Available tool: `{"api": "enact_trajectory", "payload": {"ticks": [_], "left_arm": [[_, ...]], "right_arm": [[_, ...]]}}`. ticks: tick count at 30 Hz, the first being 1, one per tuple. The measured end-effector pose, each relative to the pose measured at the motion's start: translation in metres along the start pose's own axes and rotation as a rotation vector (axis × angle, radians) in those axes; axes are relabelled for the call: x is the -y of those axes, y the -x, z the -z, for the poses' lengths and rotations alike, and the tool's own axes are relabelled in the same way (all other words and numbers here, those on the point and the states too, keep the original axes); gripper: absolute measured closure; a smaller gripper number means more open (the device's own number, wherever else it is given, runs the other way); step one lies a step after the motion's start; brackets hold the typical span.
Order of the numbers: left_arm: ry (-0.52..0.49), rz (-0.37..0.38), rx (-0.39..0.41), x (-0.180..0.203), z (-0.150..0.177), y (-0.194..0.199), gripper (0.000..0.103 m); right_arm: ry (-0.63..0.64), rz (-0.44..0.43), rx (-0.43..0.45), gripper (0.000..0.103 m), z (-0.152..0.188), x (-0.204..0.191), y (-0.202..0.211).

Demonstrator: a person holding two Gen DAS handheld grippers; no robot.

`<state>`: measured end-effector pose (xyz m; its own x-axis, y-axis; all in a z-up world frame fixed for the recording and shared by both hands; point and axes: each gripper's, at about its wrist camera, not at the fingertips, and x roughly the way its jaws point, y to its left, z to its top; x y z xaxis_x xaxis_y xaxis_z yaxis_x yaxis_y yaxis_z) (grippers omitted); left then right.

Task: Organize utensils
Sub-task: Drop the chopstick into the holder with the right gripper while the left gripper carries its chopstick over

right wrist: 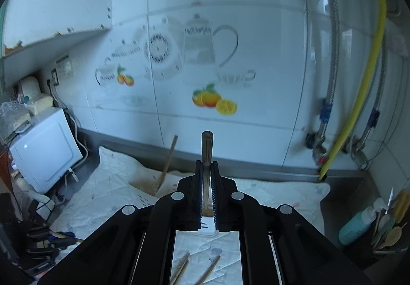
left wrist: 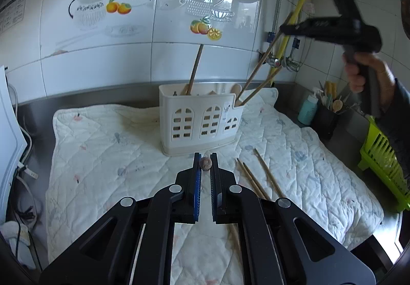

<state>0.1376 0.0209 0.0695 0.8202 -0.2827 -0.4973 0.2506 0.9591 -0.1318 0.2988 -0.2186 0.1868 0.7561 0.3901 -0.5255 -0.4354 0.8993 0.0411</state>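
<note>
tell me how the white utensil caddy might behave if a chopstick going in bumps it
The white utensil caddy looks like thin, cut-out plastic, so probably light. It is tall and stands on a soft quilted mat, so a knock near the rim might rock or slide it.

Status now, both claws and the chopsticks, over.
Right claw shut on a chopstick, raised. Left claw shut on a small round brown thing. Three chopsticks loose on cloth. Holder path clear.
</note>
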Motion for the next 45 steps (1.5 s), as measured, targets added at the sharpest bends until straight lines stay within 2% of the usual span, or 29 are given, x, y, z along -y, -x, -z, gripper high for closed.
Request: {"api": "enact_trajectory", "payload": {"ticks": [4,8,11,12,20,24,30,36,45], "left_arm": [[-0.018,-0.008,0.024,0.002,-0.014,0.003,0.098],[-0.024,-0.01,0.05,0.003,-0.03,0.007,0.098],[-0.041,-0.017,0.077,0.005,-0.046,0.013,0.098],[-0.046,-0.017,0.087,0.006,-0.051,0.015,0.098],[-0.105,-0.051,0.222,0.014,-0.123,0.034,0.098],[-0.131,-0.076,0.305,0.019,-0.163,0.036,0.098],[-0.133,-0.117,0.368,0.02,-0.206,0.013,0.098],[-0.101,-0.134,0.367,0.011,-0.213,-0.023,0.098],[-0.017,-0.126,0.276,-0.014,-0.192,-0.069,0.098]], "right_arm": [[-0.037,-0.022,-0.045,0.096,0.009,0.004,-0.03],[-0.07,-0.047,-0.043,0.096,0.015,0.006,-0.039],[-0.063,-0.037,-0.033,0.086,0.016,0.006,-0.037],[-0.06,-0.034,-0.026,0.082,0.016,0.006,-0.034],[-0.039,-0.024,0.067,0.073,0.031,0.003,0.021],[-0.027,-0.032,0.11,0.07,0.053,-0.005,0.052],[-0.011,-0.052,0.129,0.07,0.095,-0.018,0.079],[-0.046,-0.087,0.096,0.069,0.135,-0.021,0.081],[-0.117,-0.095,0.045,0.069,0.172,-0.014,0.072]]}}
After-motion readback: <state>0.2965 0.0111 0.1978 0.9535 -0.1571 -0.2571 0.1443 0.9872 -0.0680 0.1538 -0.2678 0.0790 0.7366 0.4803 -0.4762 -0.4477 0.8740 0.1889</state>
